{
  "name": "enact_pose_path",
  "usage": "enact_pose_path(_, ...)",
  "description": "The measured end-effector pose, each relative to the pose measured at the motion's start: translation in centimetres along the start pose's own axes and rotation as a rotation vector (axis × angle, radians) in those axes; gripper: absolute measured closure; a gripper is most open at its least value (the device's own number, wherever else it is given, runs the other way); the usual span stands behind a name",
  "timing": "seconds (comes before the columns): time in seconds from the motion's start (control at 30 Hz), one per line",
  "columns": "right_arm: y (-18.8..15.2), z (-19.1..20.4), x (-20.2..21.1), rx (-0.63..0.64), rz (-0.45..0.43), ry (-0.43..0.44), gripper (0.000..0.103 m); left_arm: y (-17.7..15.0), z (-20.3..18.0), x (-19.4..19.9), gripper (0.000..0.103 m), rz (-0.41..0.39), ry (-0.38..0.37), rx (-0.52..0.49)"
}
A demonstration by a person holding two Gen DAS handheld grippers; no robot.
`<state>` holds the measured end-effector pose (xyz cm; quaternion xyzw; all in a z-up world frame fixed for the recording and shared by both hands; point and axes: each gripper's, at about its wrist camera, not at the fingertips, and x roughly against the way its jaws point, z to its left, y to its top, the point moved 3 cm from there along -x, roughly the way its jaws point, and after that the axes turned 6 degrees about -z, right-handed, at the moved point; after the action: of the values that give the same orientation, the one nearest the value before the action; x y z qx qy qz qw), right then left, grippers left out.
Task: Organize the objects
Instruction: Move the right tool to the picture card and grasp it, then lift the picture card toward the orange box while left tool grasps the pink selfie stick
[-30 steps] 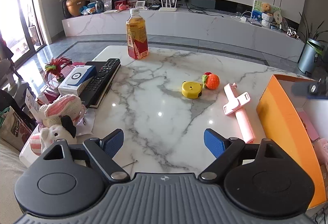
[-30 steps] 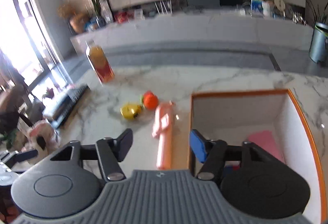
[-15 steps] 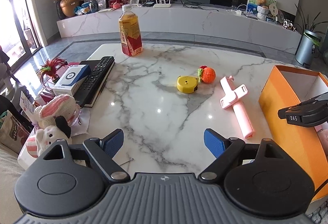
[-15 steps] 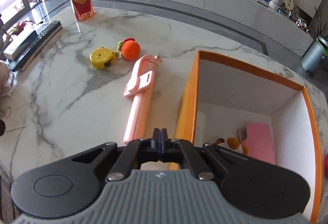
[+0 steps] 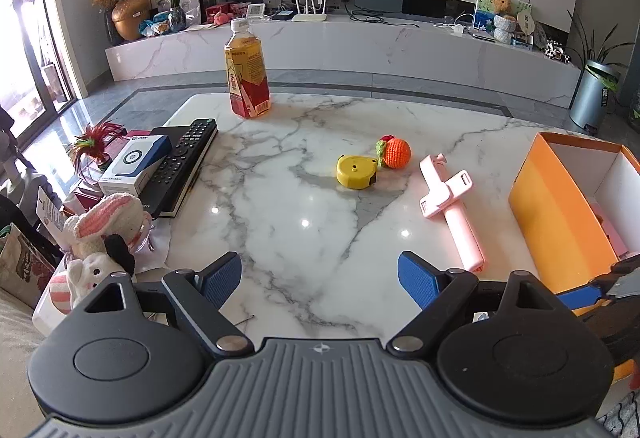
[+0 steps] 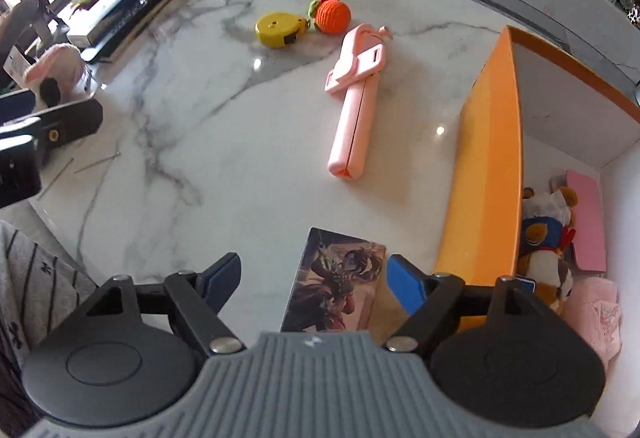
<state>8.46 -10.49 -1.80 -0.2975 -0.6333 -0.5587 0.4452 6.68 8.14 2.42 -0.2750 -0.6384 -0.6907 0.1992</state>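
the right claw is released, its blue pads spread wide and low over the near edge of the marble desk, just above a flat illustrated card box that lies beside the outer wall of the orange box. the left claw is released too, hovering over bare marble with nothing between its pads.

the pink selfie stick lies flat on the desk just left of the orange box, handle end toward the right claw, its phone clamp at the far end. it looks like rigid, light plastic with a smooth, probably slippery skin; the straight handle seems the best place to pinch, across its narrow width near the middle so it does not swing, and away from the clamp, which may be sprung.

beyond it, the yellow tape measure touches the crocheted orange ball. the tape measure looks hard and dense, best taken across its flat faces; the ball is soft and should give under the pads.

the orange box already holds a plush toy and a pink pad.
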Motion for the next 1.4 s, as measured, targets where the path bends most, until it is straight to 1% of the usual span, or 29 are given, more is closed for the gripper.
enact_pose_path(0.07,-0.3,0.5,-1.6,0.019,0.081,-0.007,0.023,-0.1,0.0,-0.1,0.002,0.007,-0.002,-0.002)
enact_pose_path(0.1,-0.3,0.6,-2.4,0.042,0.107,-0.032,0.024,-0.1,0.1,-0.1,0.002,0.01,0.003,-0.002)
enact_pose_path(0.13,-0.4,0.4,-3.4,0.056,0.13,-0.078,0.025,-0.1,0.2,-0.1,0.002,0.009,0.009,0.002)
enact_pose_path(0.17,-0.4,0.1,-4.1,0.052,0.146,-0.11,0.027,-0.1,0.4,-0.1,0.002,0.007,0.01,0.01)
enact_pose_path(0.2,-0.5,-0.2,-4.5,0.032,0.16,-0.122,0.035,0.0,0.6,-0.1,0.002,0.005,0.006,0.019)
enact_pose_path(0.23,-0.6,-0.5,-4.8,0.005,0.171,-0.115,0.037,0.0,0.7,0.0,0.002,0.002,-0.002,0.029)
enact_pose_path(0.3,-0.9,-0.7,-5.4,-0.018,0.198,-0.104,0.037,0.0,0.9,-0.1,0.002,0.004,-0.016,0.041)
enact_pose_path(0.33,-1.1,-0.7,-5.6,-0.022,0.201,-0.086,0.033,-0.1,0.9,-0.3,0.002,0.007,-0.017,0.042)
enact_pose_path(0.4,-1.3,-0.8,-5.7,-0.035,0.204,-0.061,0.029,-0.2,0.8,-0.6,0.002,0.016,-0.015,0.035)
enact_pose_path(0.43,-1.4,-0.9,-5.6,-0.034,0.203,-0.053,0.029,-0.3,0.8,-0.8,0.002,0.021,-0.014,0.034)
enact_pose_path(0.47,-1.5,-0.9,-5.4,-0.019,0.19,-0.041,0.029,-0.3,0.8,-1.0,0.002,0.026,-0.015,0.036)
enact_pose_path(0.5,-1.6,-0.8,-5.1,0.002,0.166,-0.036,0.034,-0.3,0.8,-1.2,0.002,0.03,-0.017,0.04)
enact_pose_path(0.53,-1.7,-0.8,-4.7,0.013,0.138,-0.025,0.043,-0.4,0.7,-1.5,0.002,0.039,-0.022,0.047)
enact_pose_path(0.6,-2.1,-0.9,-4.2,0.023,0.124,-0.018,0.043,-0.2,0.4,-2.2,0.002,0.053,-0.041,0.051)
enact_pose_path(0.7,-2.8,-0.8,-2.8,0.05,0.065,-0.027,0.043,0.1,-1.0,-3.6,0.002,0.084,-0.084,0.042)
enact_pose_path(0.8,-2.4,-1.5,-0.2,0.009,0.025,0.033,0.043,0.4,-3.1,-5.6,0.002,0.129,-0.135,0.038)
enact_pose_path(0.9,-1.1,-2.4,3.0,-0.005,-0.023,0.066,0.043,0.4,-4.8,-7.6,0.002,0.174,-0.153,0.055)
enact_pose_path(0.93,-0.4,-3.1,4.3,-0.026,-0.061,0.066,0.043,0.3,-5.3,-8.2,0.002,0.191,-0.15,0.059)
enact_pose_path(0.97,0.5,-3.5,5.3,-0.03,-0.104,0.05,0.043,0.3,-5.8,-8.8,0.002,0.209,-0.138,0.058)
enact_pose_path(1.0,1.2,-4.2,6.4,-0.005,-0.131,0.028,0.043,0.3,-6.2,-9.2,0.002,0.22,-0.131,0.054)
enact_pose_path(1.07,2.9,-6.3,7.9,-0.016,-0.178,-0.001,0.043,0.6,-7.2,-10.0,0.002,0.225,-0.133,0.055)
enact_pose_path(1.13,4.8,-8.2,8.1,-0.013,-0.172,-0.008,0.043,1.1,-8.0,-11.1,0.002,0.236,-0.131,0.078)
enact_pose_path(1.2,6.0,-9.5,8.1,0.001,-0.157,-0.005,0.043,1.6,-8.7,-12.5,0.002,0.25,-0.118,0.097)
enact_pose_path(1.27,6.9,-10.2,7.6,0.015,-0.132,0.024,0.043,1.9,-9.5,-14.1,0.004,0.273,-0.101,0.106)
enact_pose_path(1.33,7.3,-10.5,6.7,0.027,-0.093,0.056,0.043,1.8,-10.1,-15.4,0.009,0.297,-0.1,0.11)
enact_pose_path(1.4,7.3,-10.5,5.9,0.038,-0.07,0.069,0.043,1.5,-10.7,-16.4,0.015,0.321,-0.099,0.109)
